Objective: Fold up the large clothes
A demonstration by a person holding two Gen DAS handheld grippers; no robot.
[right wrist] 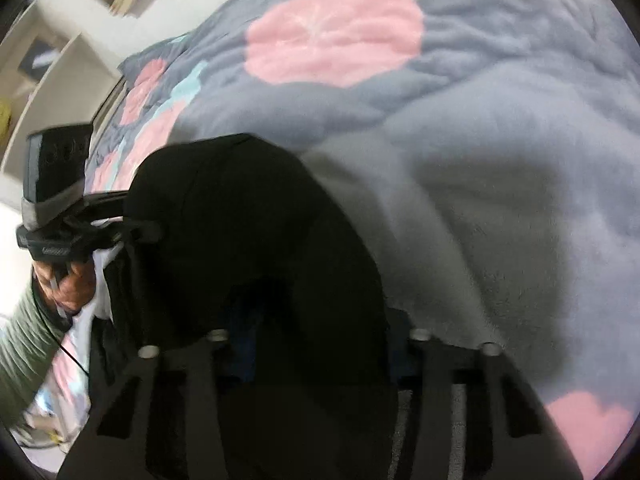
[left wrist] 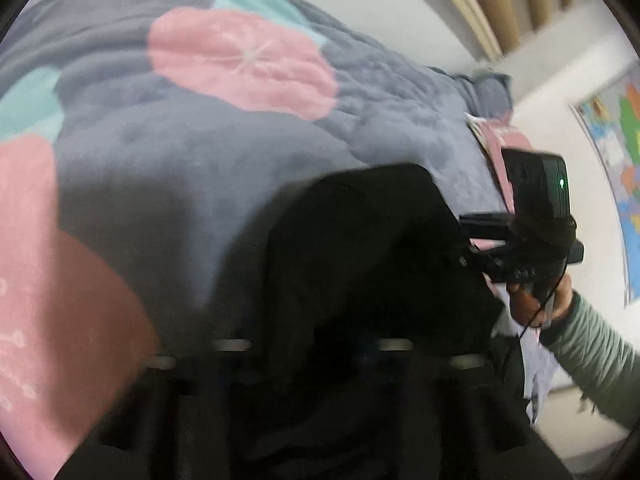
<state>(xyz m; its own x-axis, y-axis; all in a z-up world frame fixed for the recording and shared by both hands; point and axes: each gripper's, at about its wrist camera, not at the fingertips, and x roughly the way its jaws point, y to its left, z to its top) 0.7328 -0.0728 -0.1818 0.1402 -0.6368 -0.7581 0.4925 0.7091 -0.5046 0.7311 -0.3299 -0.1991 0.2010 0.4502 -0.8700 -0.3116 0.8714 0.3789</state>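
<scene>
Blanket (left wrist: 200, 168) first, grey fleece with pink and teal rounds, spread over the bed. Black garment (left wrist: 360, 280) is bunched up above it, held between both tools near the bed's near edge. Left gripper (right wrist: 132, 220) has its jaws clenched on the garment's left side, seen from the right wrist camera. Right gripper (left wrist: 472, 248) bites the cloth's right side, jaws clamped on the fabric, the person's right hand (left wrist: 536, 300) wrapped round its handle. Past the bed's right edge, a colourful map (left wrist: 616, 152) hangs on the wall.

Black garment (left wrist: 360, 280) blocks both tools.
</scene>
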